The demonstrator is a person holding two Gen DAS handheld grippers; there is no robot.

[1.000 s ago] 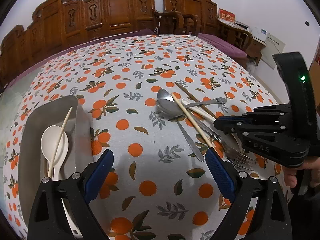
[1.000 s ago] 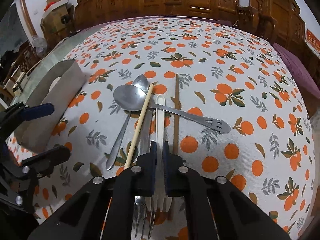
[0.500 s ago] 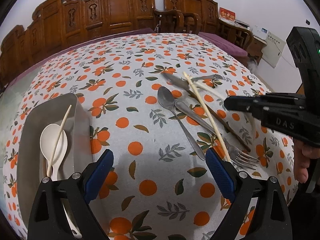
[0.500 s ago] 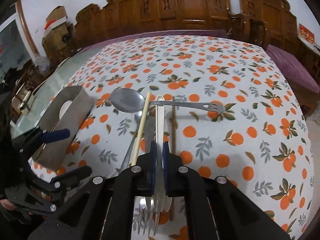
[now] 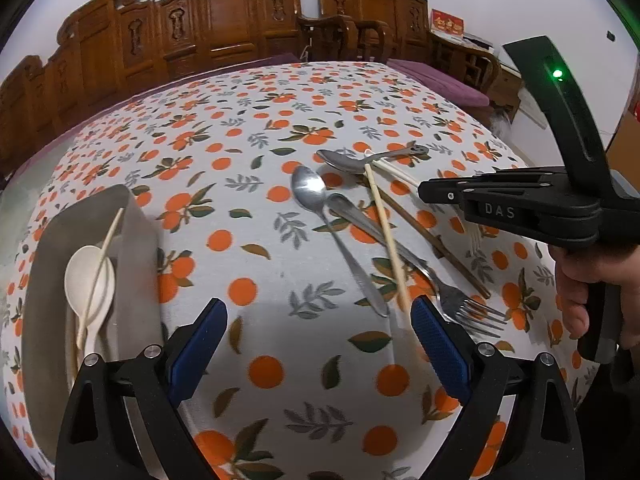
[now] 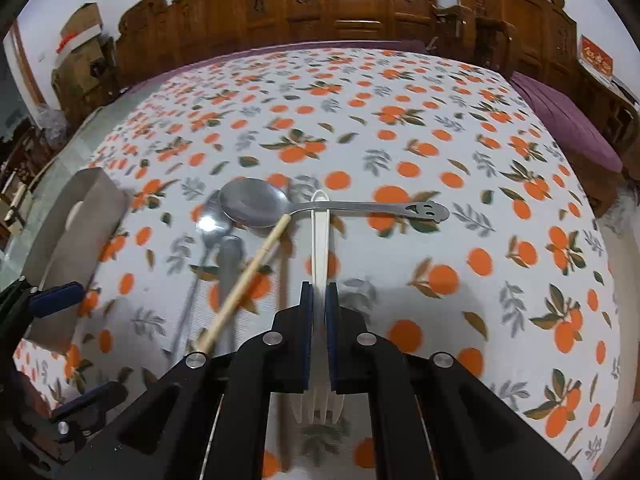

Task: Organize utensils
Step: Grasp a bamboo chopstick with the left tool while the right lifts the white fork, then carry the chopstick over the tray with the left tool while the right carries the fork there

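Observation:
My right gripper (image 6: 318, 300) is shut on a white plastic fork (image 6: 320, 232) and holds it above the table, tines (image 6: 318, 404) toward the camera. A metal spoon with a smiley handle (image 6: 256, 204) rests across the fork's far end, and a pale chopstick (image 6: 248, 276) leans against it. The left wrist view shows the right gripper (image 5: 426, 192) side-on, over the pile. A metal spoon (image 5: 308, 192), a metal fork (image 5: 460, 304) and a dark chopstick (image 5: 432, 240) lie on the cloth. My left gripper (image 5: 316, 312) hangs open over bare cloth, holding nothing.
A grey tray (image 5: 136, 216) stands at the left, holding a cream spoon (image 5: 90, 280) and a pale chopstick (image 5: 106, 248). An orange-patterned cloth covers the table (image 5: 260, 280). Carved wooden chairs (image 5: 240, 32) line the far side. A hand (image 5: 580, 280) grips the right tool.
The right gripper has risen and drawn back with the white fork. The smiley spoon and the pale chopstick shifted with it, away from the other utensils. The left gripper stayed put.

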